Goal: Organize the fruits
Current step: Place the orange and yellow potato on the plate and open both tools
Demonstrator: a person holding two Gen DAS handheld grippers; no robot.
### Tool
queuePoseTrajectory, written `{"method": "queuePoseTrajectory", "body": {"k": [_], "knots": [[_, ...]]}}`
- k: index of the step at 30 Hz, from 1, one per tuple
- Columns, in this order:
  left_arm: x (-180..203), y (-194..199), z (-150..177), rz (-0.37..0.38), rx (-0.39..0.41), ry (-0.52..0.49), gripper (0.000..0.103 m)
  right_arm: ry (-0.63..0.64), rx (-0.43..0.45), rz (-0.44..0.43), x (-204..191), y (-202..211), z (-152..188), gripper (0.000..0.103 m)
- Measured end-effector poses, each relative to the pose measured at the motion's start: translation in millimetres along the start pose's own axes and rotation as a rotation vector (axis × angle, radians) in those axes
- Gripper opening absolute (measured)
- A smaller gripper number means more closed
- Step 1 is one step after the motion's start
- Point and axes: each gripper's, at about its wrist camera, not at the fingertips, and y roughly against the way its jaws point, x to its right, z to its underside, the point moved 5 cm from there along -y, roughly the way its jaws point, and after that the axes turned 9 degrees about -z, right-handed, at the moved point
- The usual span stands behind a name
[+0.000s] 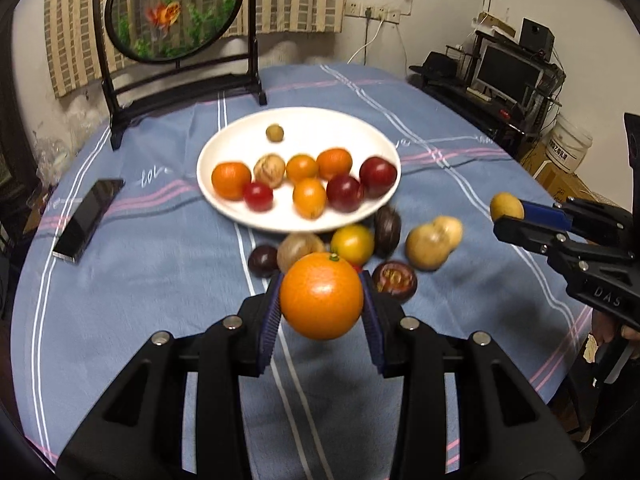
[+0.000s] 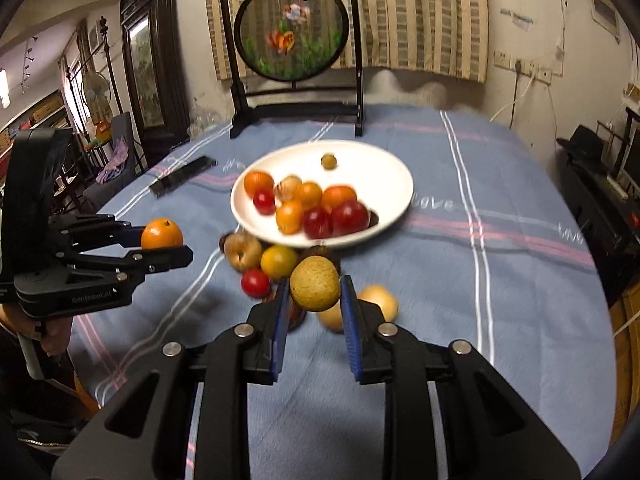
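My left gripper [image 1: 321, 300] is shut on an orange [image 1: 321, 295] and holds it above the blue cloth, in front of the white plate [image 1: 296, 124]. The same orange [image 2: 162, 234] shows at the left in the right wrist view, in the left gripper [image 2: 164, 240]. My right gripper [image 2: 315, 292] is shut on a small tan-yellow fruit [image 2: 315, 283], also lifted off the cloth. That fruit [image 1: 506, 207] and the right gripper [image 1: 505, 212] appear at the right edge of the left wrist view. The plate [image 2: 384, 160] holds several oranges, red plums and nuts.
Several loose fruits [image 1: 352, 245] lie on the cloth between the plate and the grippers. A black phone [image 1: 89, 219] lies at the left. A framed goldfish screen [image 1: 176, 12] stands at the table's back. Shelves and a monitor [image 1: 508, 72] stand beyond the right edge.
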Motion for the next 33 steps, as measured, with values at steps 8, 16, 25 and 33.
{"method": "queuePoseTrajectory", "body": {"k": [8, 16, 25, 33], "knots": [[-8.5, -21.6, -52.3, -0.023, 0.032, 0.025, 0.038, 0.012, 0.034, 0.022, 16.8, -20.4, -49.3, 0.025], [-15.1, -74.8, -93.3, -0.109, 0.018, 0.052, 0.038, -0.015, 0.049, 0.025, 38.3, -71.4, -86.5, 0.025], [-27.8, -120.8, -101.5, -0.117, -0.059, 0.098, 0.038, -0.067, -0.044, 0.022, 61.2, -129.4, -90.0, 0.025], [-29.4, -143.6, -102.3, -0.131, -0.088, 0.114, 0.046, -0.129, -0.086, 0.022, 72.5, -160.8, -89.5, 0.026]]}}
